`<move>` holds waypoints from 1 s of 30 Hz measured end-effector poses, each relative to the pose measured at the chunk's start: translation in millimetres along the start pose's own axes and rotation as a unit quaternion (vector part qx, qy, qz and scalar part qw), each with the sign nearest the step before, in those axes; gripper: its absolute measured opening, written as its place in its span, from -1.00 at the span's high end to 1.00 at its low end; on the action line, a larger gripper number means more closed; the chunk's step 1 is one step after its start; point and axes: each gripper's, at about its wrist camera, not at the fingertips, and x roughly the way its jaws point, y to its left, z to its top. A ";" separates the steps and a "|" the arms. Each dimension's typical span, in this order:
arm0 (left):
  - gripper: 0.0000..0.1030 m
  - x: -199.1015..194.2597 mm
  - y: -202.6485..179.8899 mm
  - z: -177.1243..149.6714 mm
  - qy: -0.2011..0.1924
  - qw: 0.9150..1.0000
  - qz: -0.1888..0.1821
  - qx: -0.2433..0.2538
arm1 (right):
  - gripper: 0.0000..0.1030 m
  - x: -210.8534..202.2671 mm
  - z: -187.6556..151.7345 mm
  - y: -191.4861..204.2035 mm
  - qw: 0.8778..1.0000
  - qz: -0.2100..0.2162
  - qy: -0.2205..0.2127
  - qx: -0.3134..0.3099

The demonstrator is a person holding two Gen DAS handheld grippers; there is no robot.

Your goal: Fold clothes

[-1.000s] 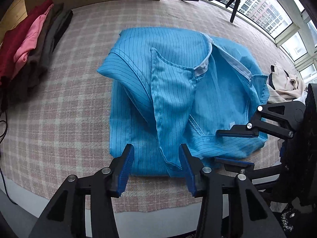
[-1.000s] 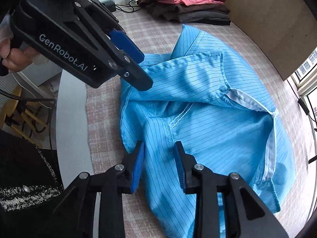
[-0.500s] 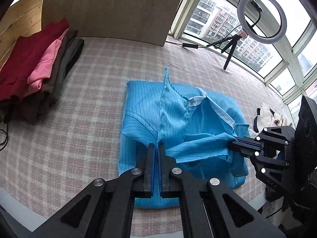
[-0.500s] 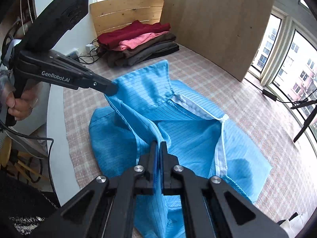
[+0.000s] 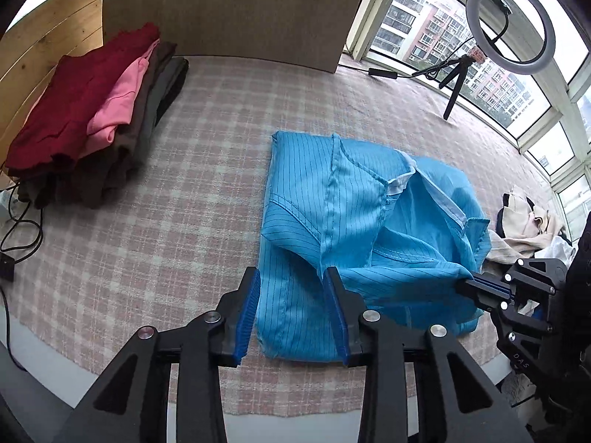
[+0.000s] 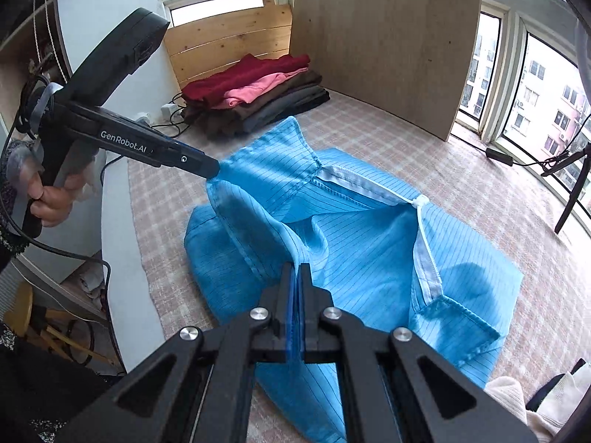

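**Partly folded: blue striped garment pinched at one edge**

Centrally in the right wrist view, the right gripper (image 6: 295,271) is seen pressed together on a raised ridge of the blue garment (image 5: 354,221), with thin fabric caught between its black fingers. In the left wrist view, the left gripper (image 5: 291,273) is seen spread, its ribbed blue pads (image 5: 245,317) bare. A stitched fold of the garment is met by the tip of the finger at 1 o'clock. The handle of the left gripper is gripped by a hand (image 6: 51,203) at 9 o'clock in the right wrist view.

The garment is a light, smooth weave ruled with fine dark pinstripes. It is laid roughly as a rectangle in the middle of the pink-and-white checked cloth (image 5: 184,221), and its upper layers are lifted into creased ridges. A pale inner band is shown along one opened edge.

At 10 o'clock in the left wrist view, a stack of folded clothes (image 5: 92,122) is laid well apart, in red, pink, brown and grey. A flat wooden board (image 5: 240,11) is stood at 12 o'clock, and a ring light (image 5: 509,26) on a tripod at 2 o'clock. A crumpled heap of cream clothing (image 5: 524,221) is seen at 3 o'clock, just beside the garment.
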 end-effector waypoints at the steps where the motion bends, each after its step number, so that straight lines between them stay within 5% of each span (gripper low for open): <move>1: 0.27 -6.2 -9.1 -4.2 -0.001 1.000 0.006 0.013 | 0.97 -1.2 -1.5 4.2 1.000 -0.005 -0.003 -0.008; 3: 0.18 -17.3 -19.9 -13.0 -0.006 0.999 0.023 0.024 | 0.97 -3.3 -4.7 12.3 1.000 -0.015 -0.007 -0.022; 8: 0.17 -9.7 -23.7 -26.9 0.044 0.996 -0.074 -0.019 | 0.97 1.7 -16.9 17.5 1.000 0.006 -0.003 -0.013; 13: 0.14 29.0 -37.2 -31.5 0.086 0.989 -0.111 -0.043 | 0.96 11.4 -30.8 34.8 0.999 0.011 0.006 -0.039; 16: 0.12 52.8 -39.3 -30.1 0.099 0.989 -0.097 -0.051 | 0.90 17.6 -35.1 35.2 0.998 0.034 0.033 -0.039; 21: 0.74 73.1 -42.6 -39.7 0.109 0.991 -0.073 -0.031 | 0.79 18.3 -38.9 27.1 0.994 0.072 0.072 -0.028; 23: 0.81 68.7 -44.4 -44.3 0.096 0.992 -0.074 -0.024 | 0.70 -1.4 -29.0 2.2 0.995 0.082 0.057 0.003; 25: 0.82 63.5 -47.6 -47.7 0.085 0.994 -0.068 -0.016 | 0.20 -12.1 -5.0 -26.0 0.995 0.080 0.044 0.044; 30: 0.82 52.2 -60.1 -54.3 0.065 0.996 -0.057 0.014 | 0.10 25.4 67.7 -36.8 0.996 0.066 0.046 -0.027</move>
